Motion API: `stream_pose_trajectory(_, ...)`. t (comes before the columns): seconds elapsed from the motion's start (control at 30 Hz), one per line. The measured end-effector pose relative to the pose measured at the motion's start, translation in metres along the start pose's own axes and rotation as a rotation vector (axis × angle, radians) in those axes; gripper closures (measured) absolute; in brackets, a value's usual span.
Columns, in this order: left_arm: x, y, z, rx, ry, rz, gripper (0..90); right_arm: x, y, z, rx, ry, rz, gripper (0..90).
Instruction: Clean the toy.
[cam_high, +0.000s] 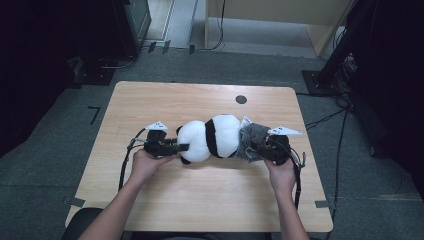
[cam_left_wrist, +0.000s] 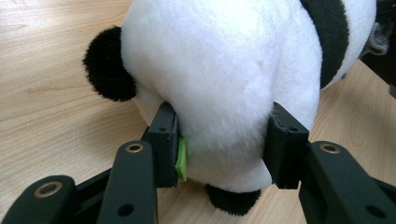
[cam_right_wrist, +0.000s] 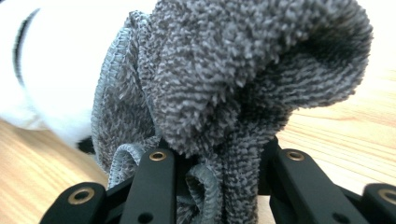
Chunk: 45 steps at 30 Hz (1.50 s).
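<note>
1. The toy panda (cam_high: 210, 138) lies on its side in the middle of the table (cam_high: 200, 200). The left gripper (cam_high: 176, 147) pinches its white head end, jaws closed onto the plush.
2. That plush bulges between the jaws and is soft (a squashy hold, by the look of it), so a pull could let the panda slip free.
3. The right gripper (cam_high: 257, 146) has its jaws closed on a bunched grey cloth (cam_right_wrist: 224, 93) at the panda's other end.
4. The bunch is loose; only a fold may be caught, and the cloth could slide out or drag off the panda.
5. Pulling both hands apart might tip the panda towards the table's edge.
</note>
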<state>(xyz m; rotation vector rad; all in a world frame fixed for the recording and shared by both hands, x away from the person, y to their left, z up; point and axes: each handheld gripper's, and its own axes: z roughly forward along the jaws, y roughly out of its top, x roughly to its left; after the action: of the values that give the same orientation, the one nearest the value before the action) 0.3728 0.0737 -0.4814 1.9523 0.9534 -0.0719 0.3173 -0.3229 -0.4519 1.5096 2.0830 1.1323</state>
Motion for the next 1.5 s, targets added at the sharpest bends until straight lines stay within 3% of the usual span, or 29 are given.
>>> stream_pose_trajectory(0.13,0.002,0.000,0.000,-0.007,-0.012,-0.016,54.0,-0.010,0.000,-0.004,-0.008,-0.018,0.033,70.4)
stream_pose_trajectory(0.23,0.002,0.001,0.000,-0.005,-0.013,-0.017,54.1,-0.007,0.004,-0.017,-0.061,0.013,0.044,70.4)
stream_pose_trajectory(0.33,0.003,0.001,0.000,-0.002,-0.017,-0.020,54.3,0.009,0.011,-0.032,-0.107,0.051,0.007,70.4)
stream_pose_trajectory(0.5,0.002,0.002,0.000,-0.003,-0.016,-0.025,54.4,0.053,0.025,-0.041,-0.146,0.136,-0.110,70.3)
stream_pose_trajectory(0.6,0.001,0.002,0.000,-0.004,-0.016,-0.028,54.5,0.079,0.026,-0.031,-0.134,0.219,-0.156,70.3)
stream_pose_trajectory(0.73,0.000,0.002,0.000,-0.008,-0.012,-0.031,54.6,0.109,0.018,-0.004,-0.088,0.297,-0.243,70.3)
stream_pose_trajectory(0.93,-0.001,0.003,0.000,-0.009,-0.010,-0.037,55.1,0.137,-0.006,0.049,0.054,0.408,-0.280,70.3)
stream_pose_trajectory(1.03,-0.001,0.003,0.000,-0.002,-0.008,-0.032,55.6,0.146,-0.016,0.067,0.095,0.376,-0.343,70.1)
stream_pose_trajectory(1.1,-0.002,0.003,0.000,0.004,-0.004,-0.027,56.0,0.142,-0.019,0.073,0.100,0.362,-0.350,70.1)
stream_pose_trajectory(1.5,-0.004,0.004,0.001,0.019,0.009,-0.010,56.9,0.111,-0.023,0.063,0.121,0.257,-0.349,69.0)
